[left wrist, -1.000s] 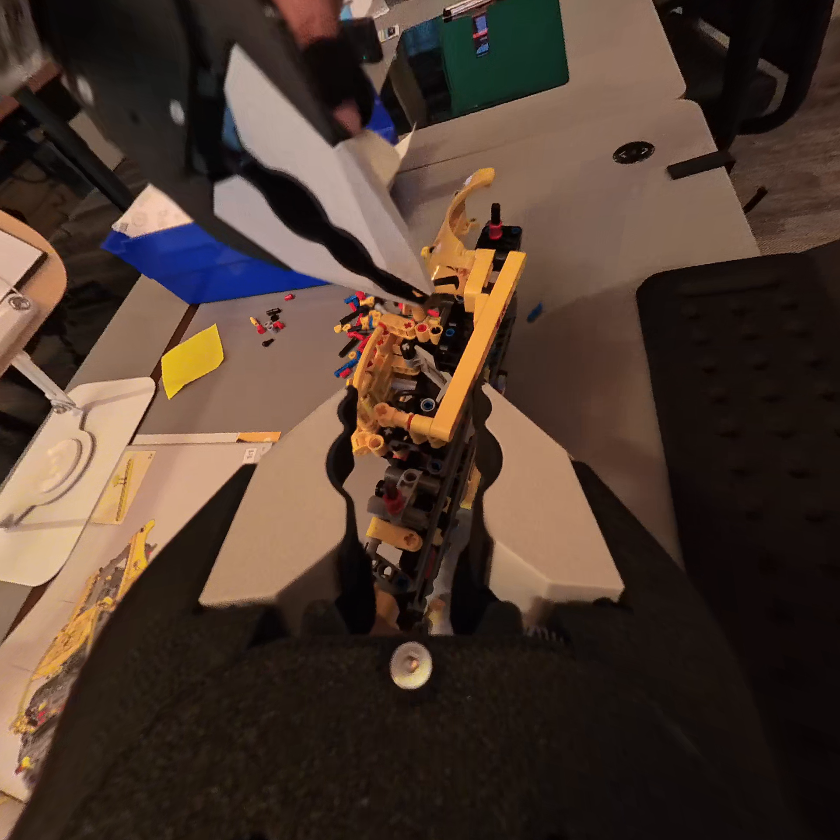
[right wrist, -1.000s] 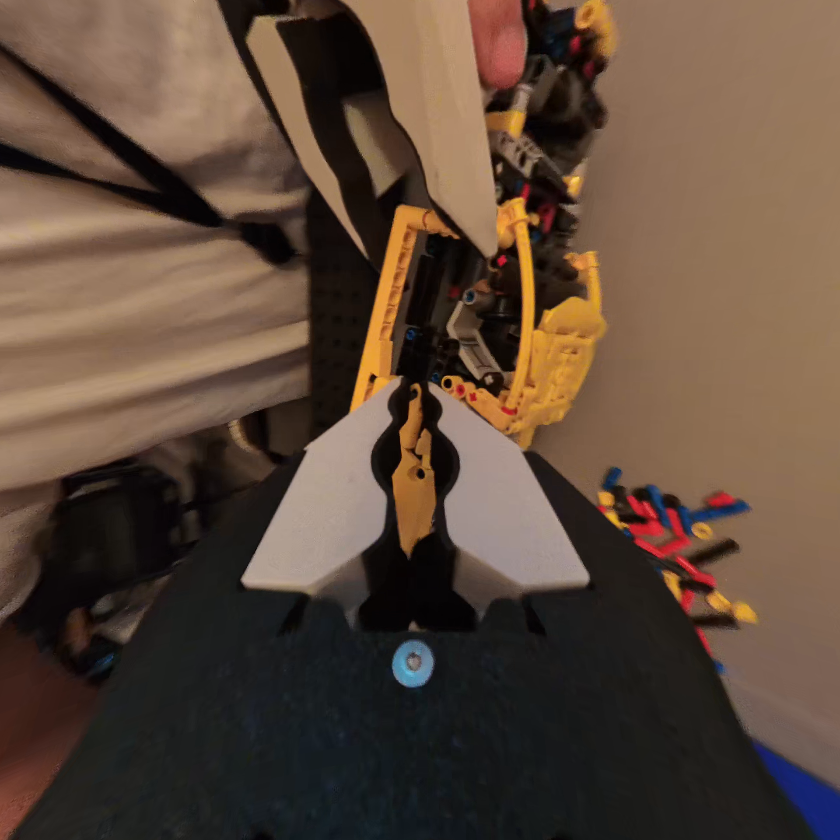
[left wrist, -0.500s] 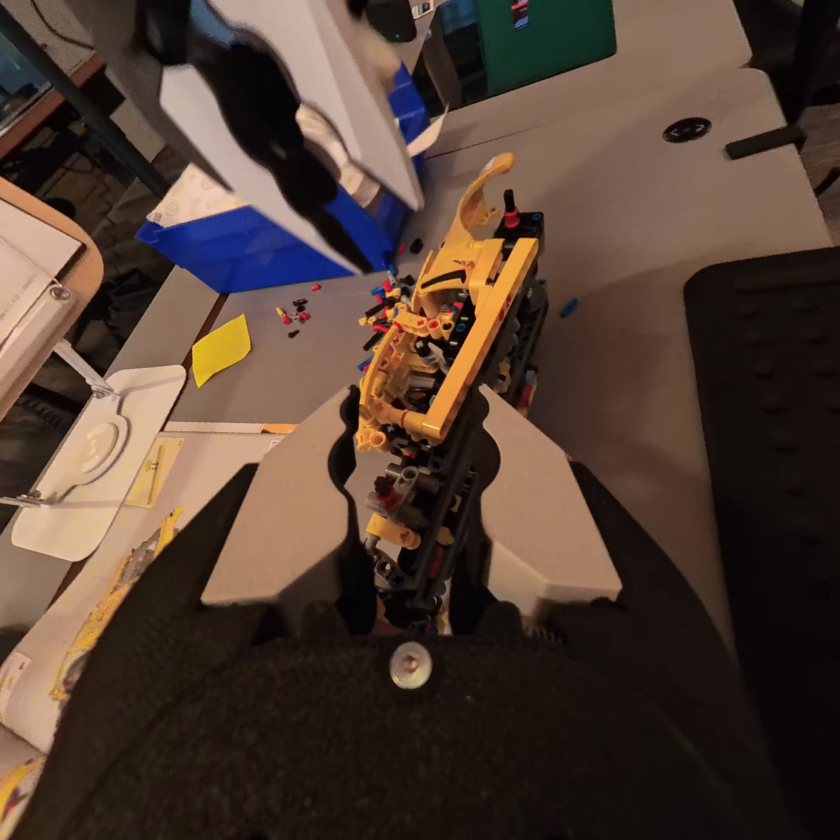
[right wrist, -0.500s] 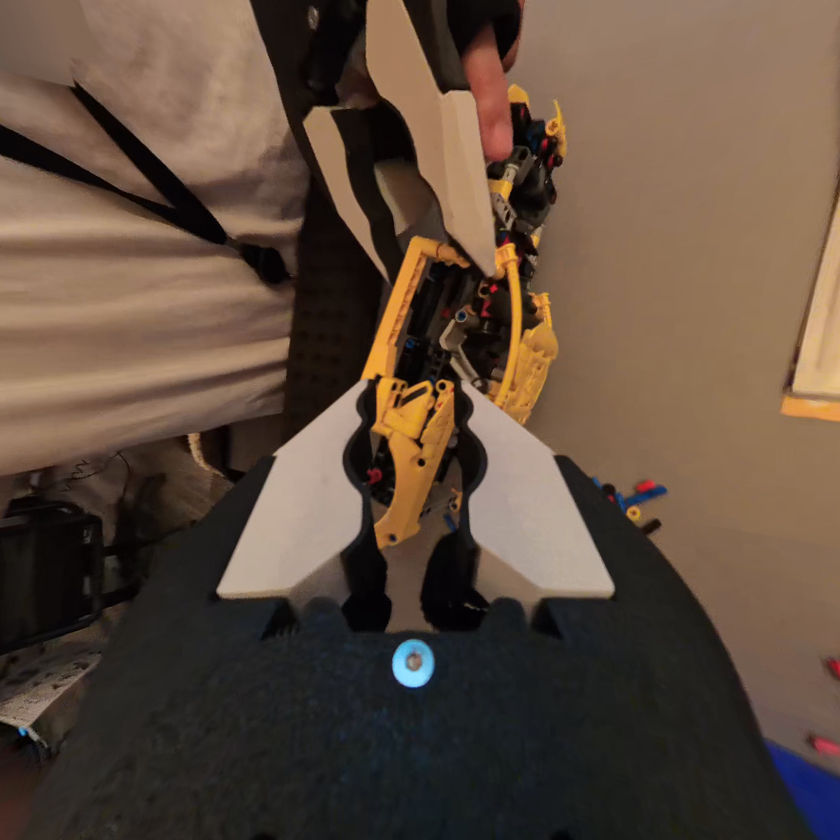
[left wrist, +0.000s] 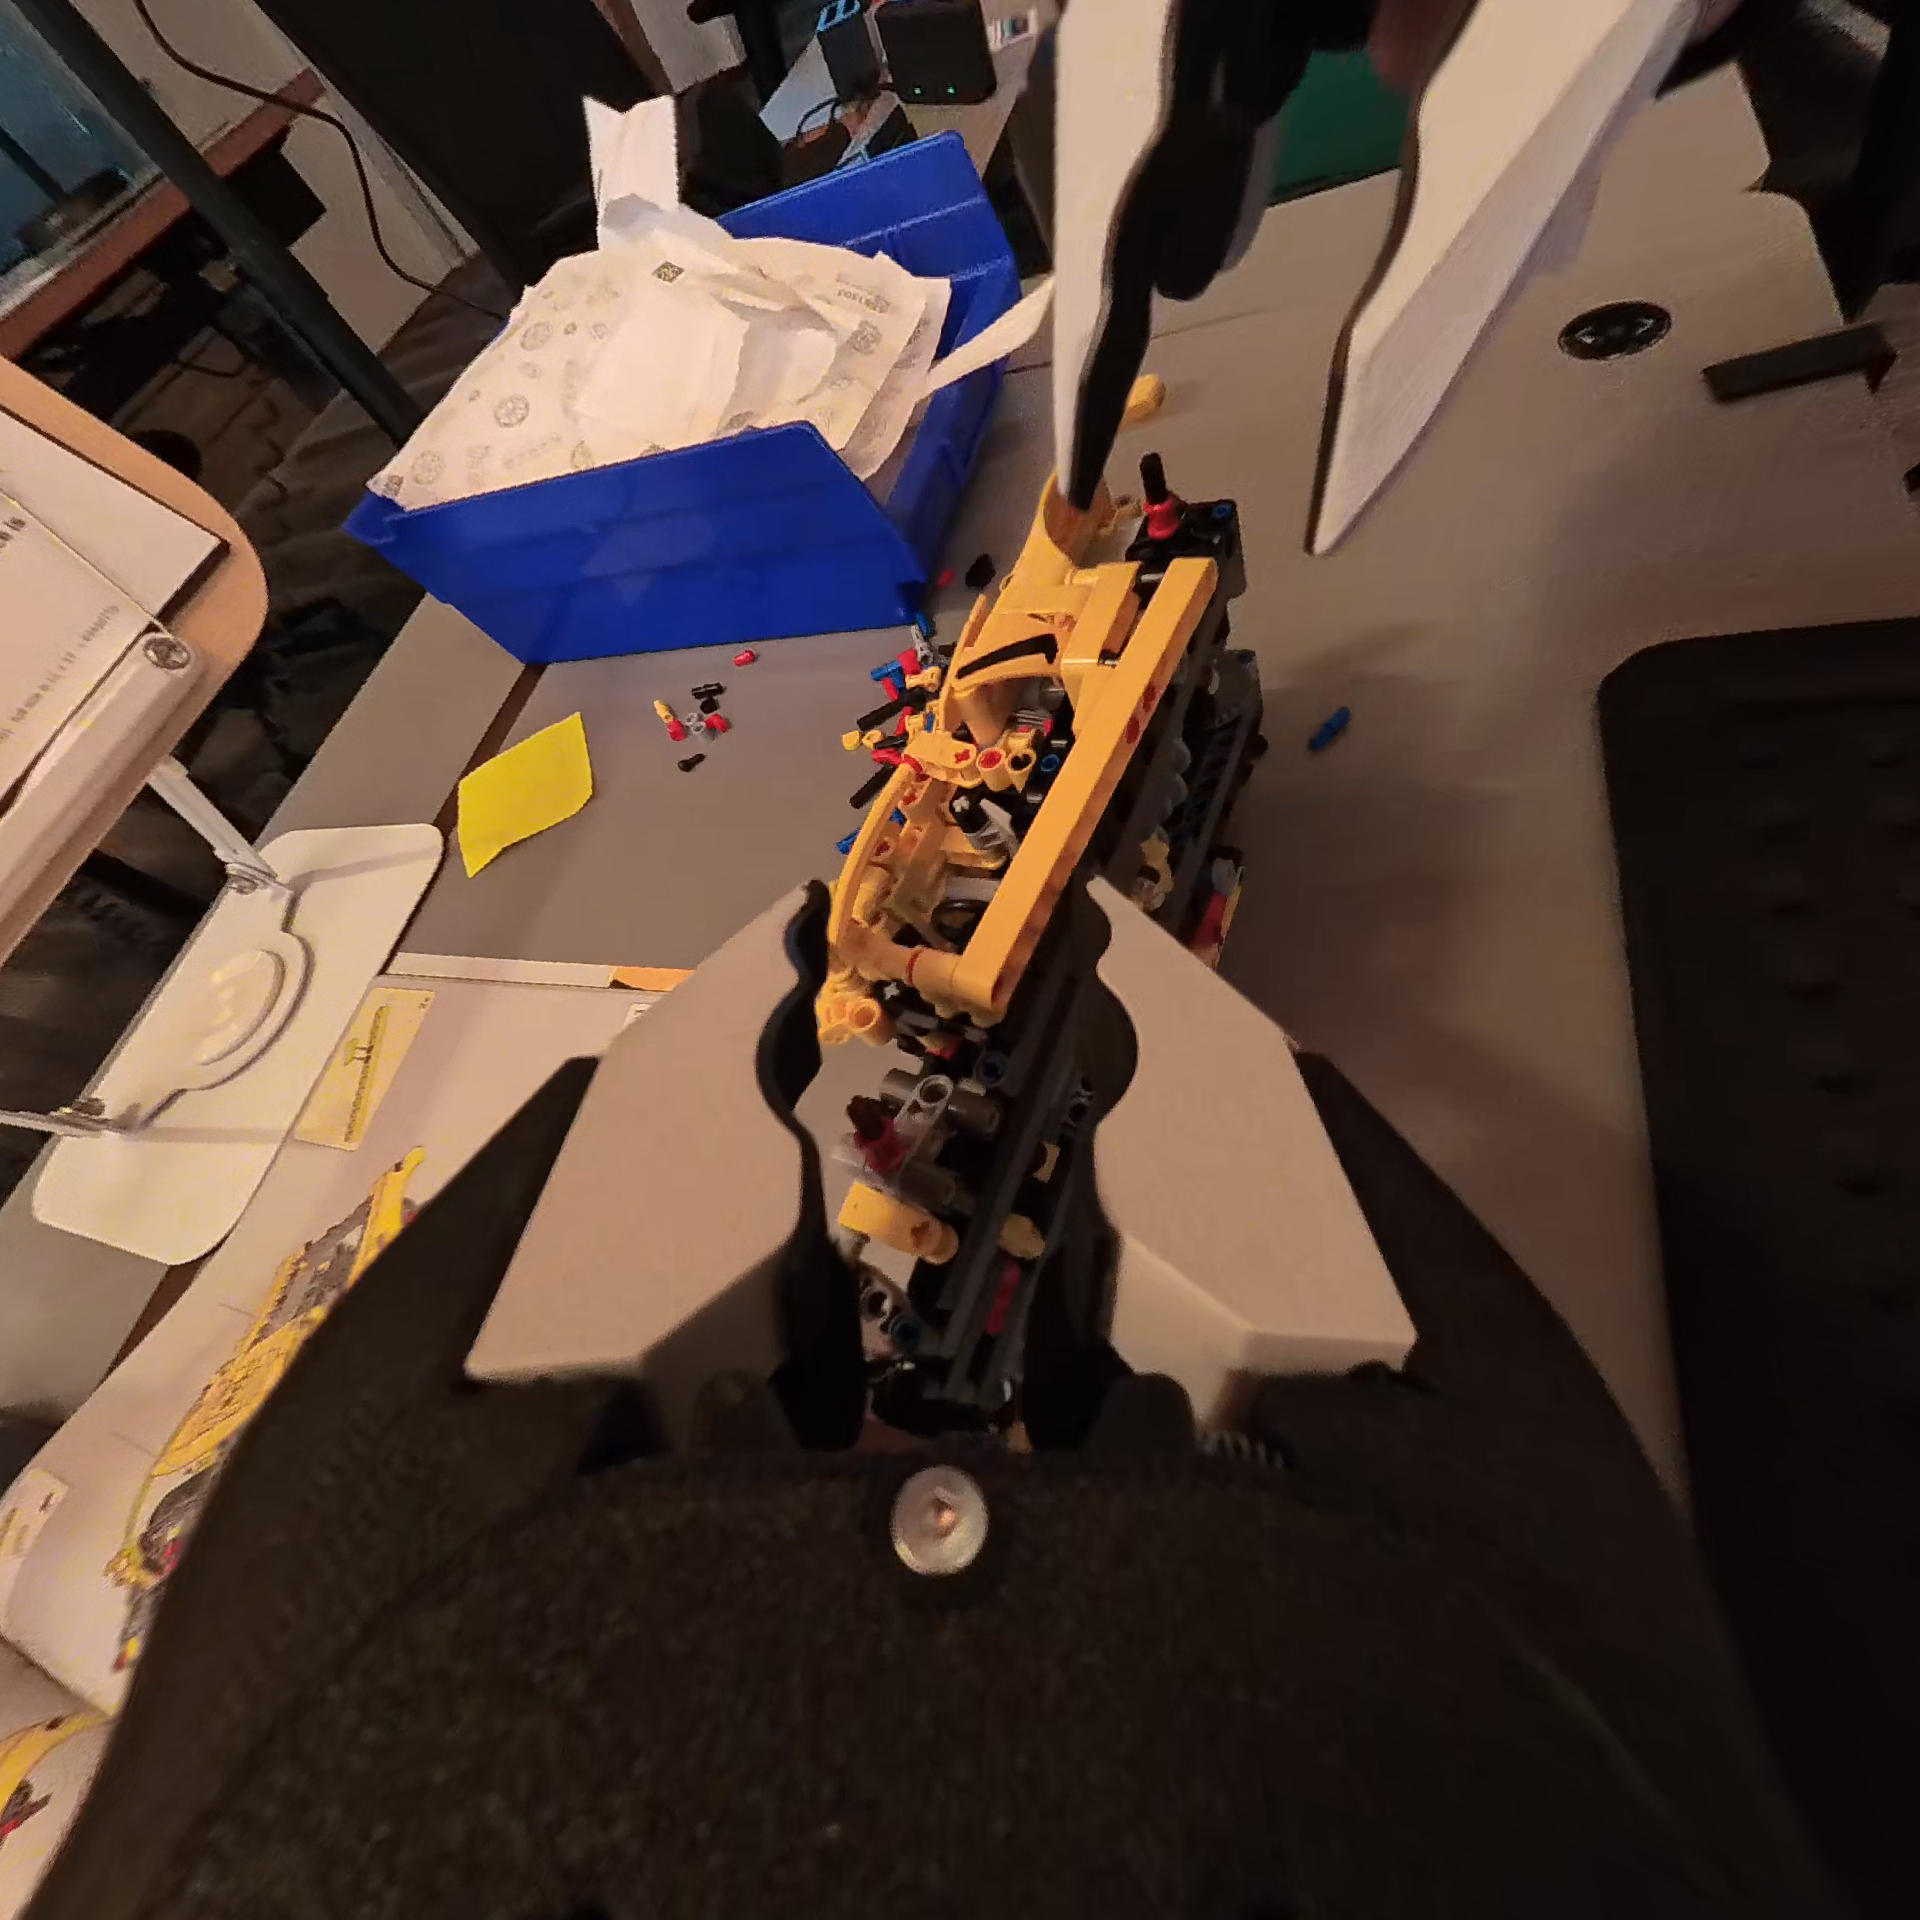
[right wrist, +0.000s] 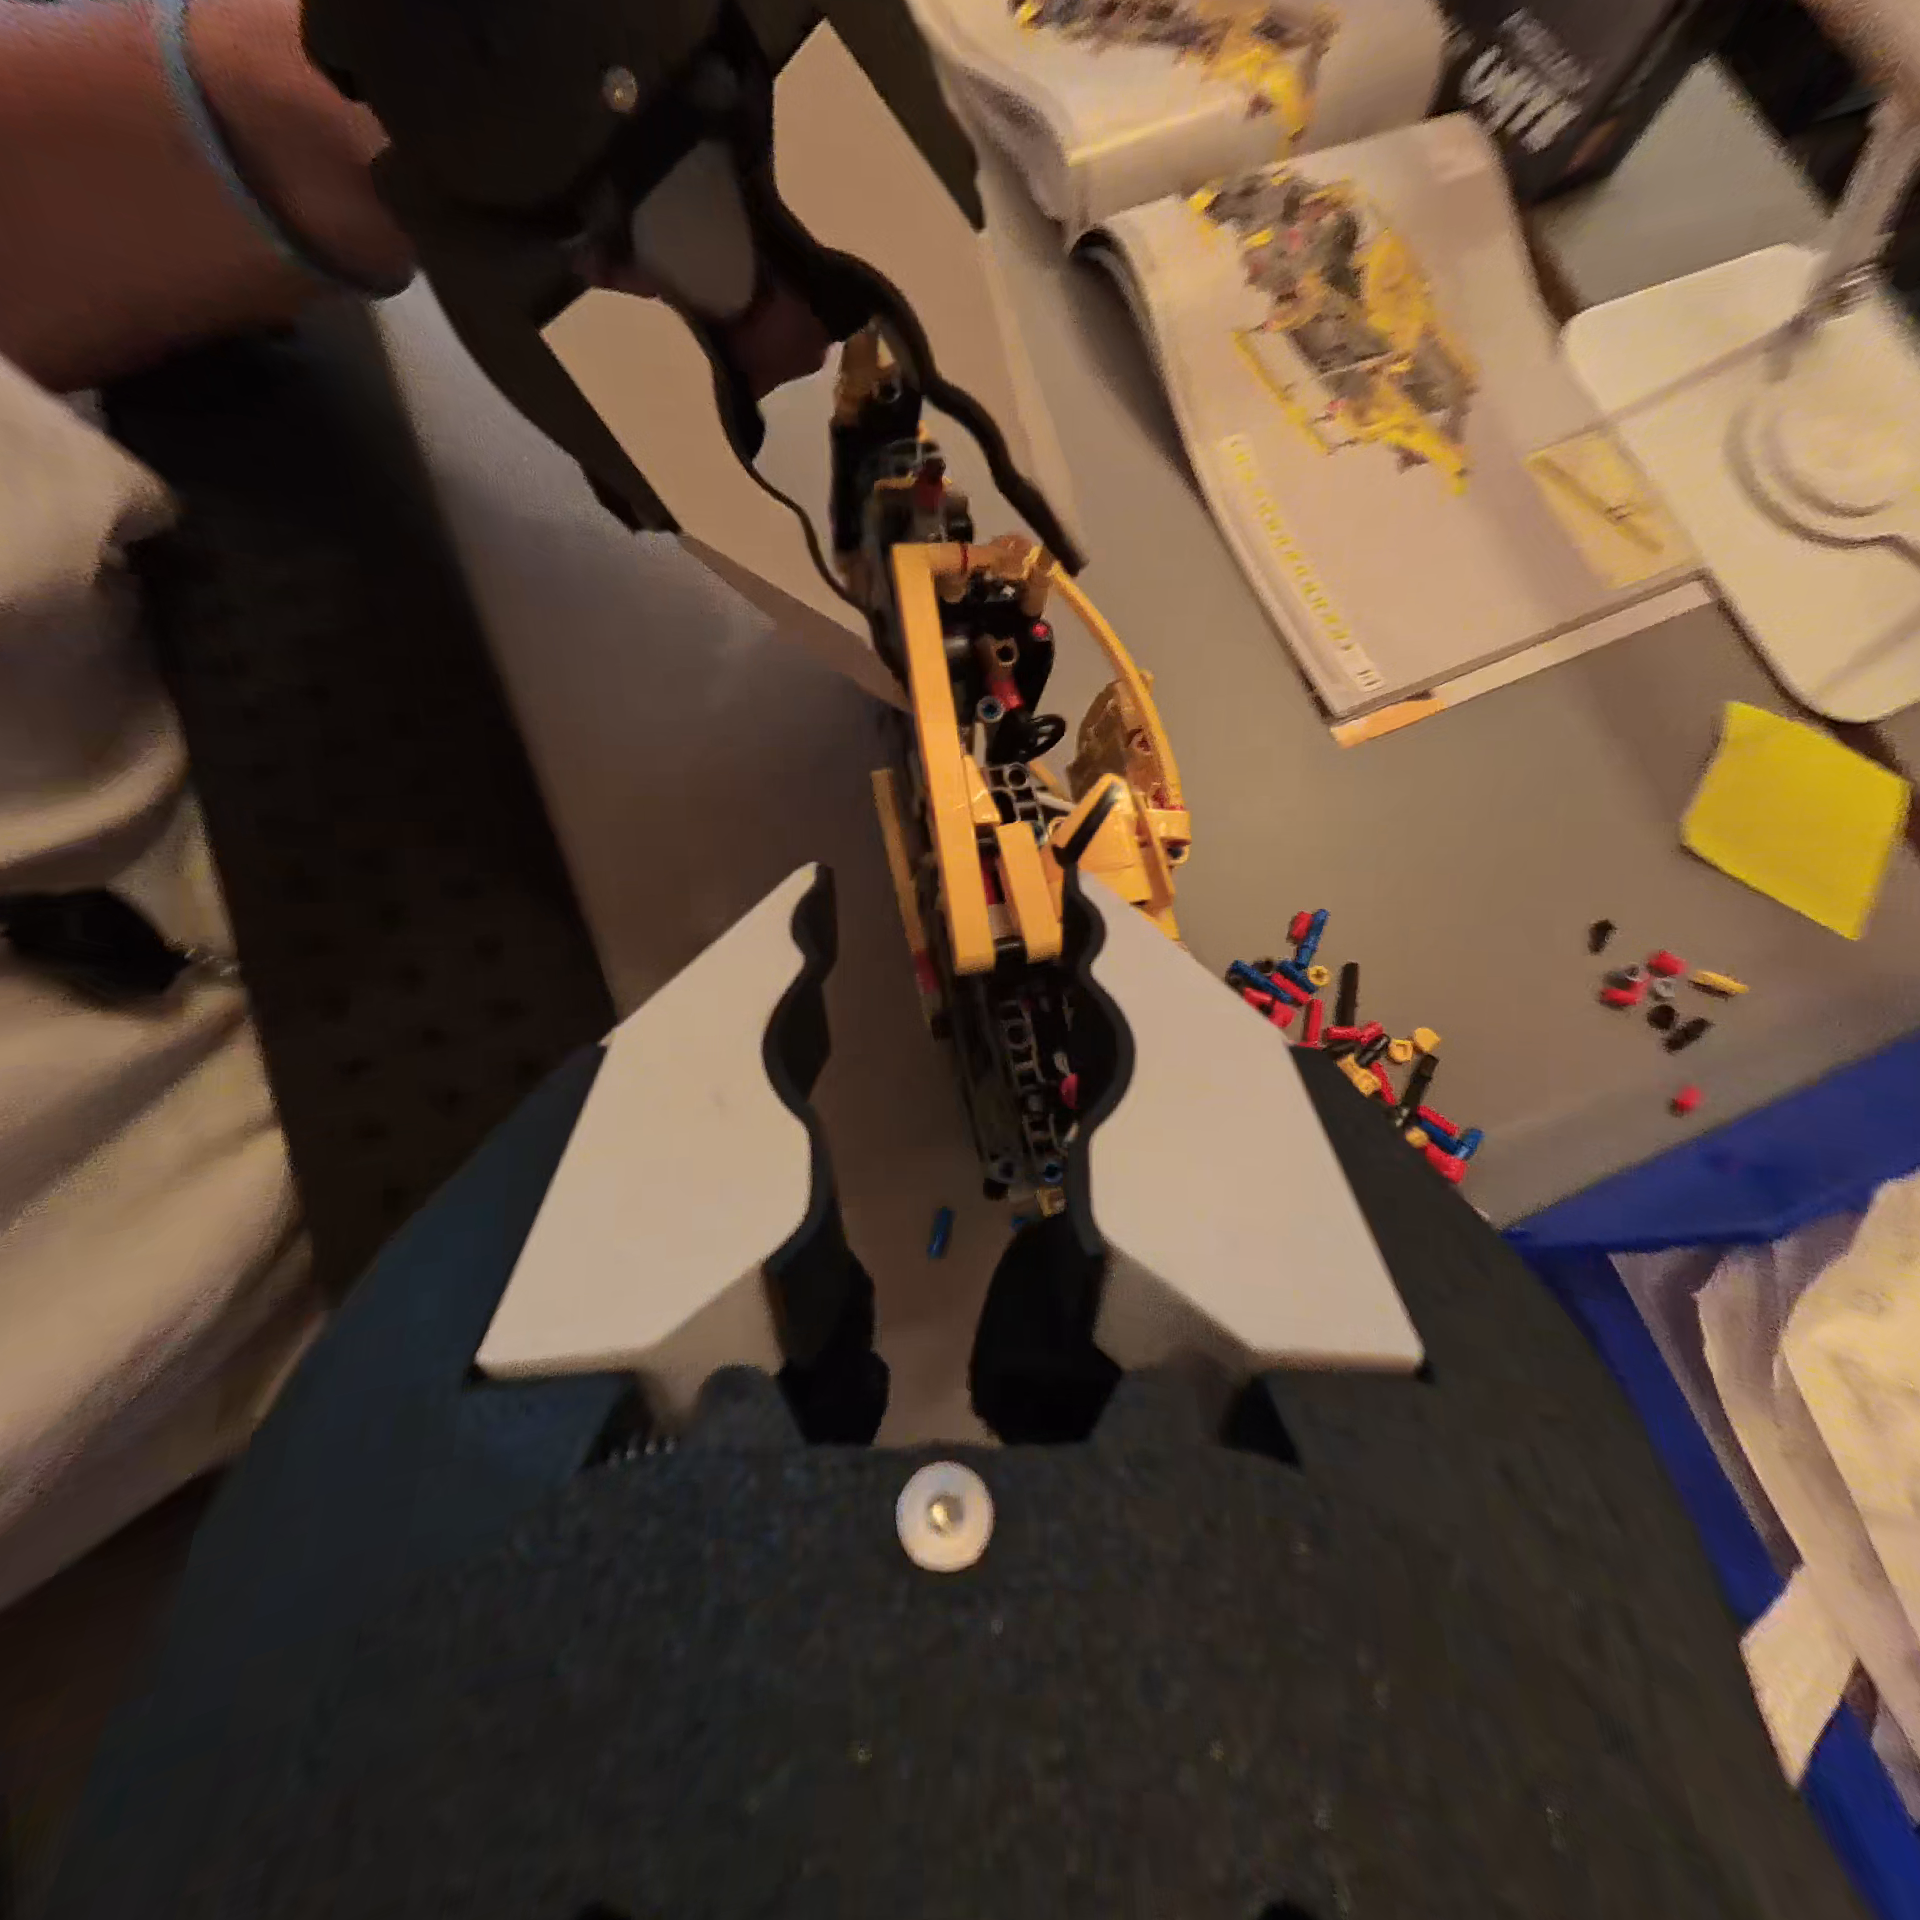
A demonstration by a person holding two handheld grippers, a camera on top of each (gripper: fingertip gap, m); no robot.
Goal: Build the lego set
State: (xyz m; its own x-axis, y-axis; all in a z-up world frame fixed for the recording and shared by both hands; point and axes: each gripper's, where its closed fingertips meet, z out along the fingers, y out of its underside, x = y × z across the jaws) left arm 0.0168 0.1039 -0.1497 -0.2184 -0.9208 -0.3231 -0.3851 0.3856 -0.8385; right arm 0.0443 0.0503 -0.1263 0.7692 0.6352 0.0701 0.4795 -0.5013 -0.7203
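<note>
**Long model held at one end, free tongs straddling the other**

The half-built yellow and black Technic-style lego model [left wrist: 1049, 831], a narrow frame of beams and pins, is up off the grey tabletop [left wrist: 1455, 582]. The left gripper [left wrist: 951, 940] is clamped on its near end, grey fingers [left wrist: 675, 1143] pressed against either flank of the dark frame. The model's long axis runs straight out along those fingers, away from the left wrist and toward the blue plastic bin of crumpled paper bags [left wrist: 665, 540].

The right gripper [right wrist: 951, 894] stands over the opposite end with its jaws spread and nothing between them. In its own view the model lies lengthwise between the fingers, the far-end dark frame close against the right-hand finger [right wrist: 1195, 1122] and a clear gap on the other side; whether it actually touches I cannot tell. From the left wrist view one right finger tip sits at the curved yellow piece [left wrist: 1081, 509] at the far end.

So the next move, as I judge it, turns on this shared axis: the right gripper is nearer the free end and any closing or pushing would act along or across that line. The loose red, blue and black pins [right wrist: 1351, 1049] lie on the table just beside the model, with the open instruction booklet [right wrist: 1351, 395] farther off
</note>
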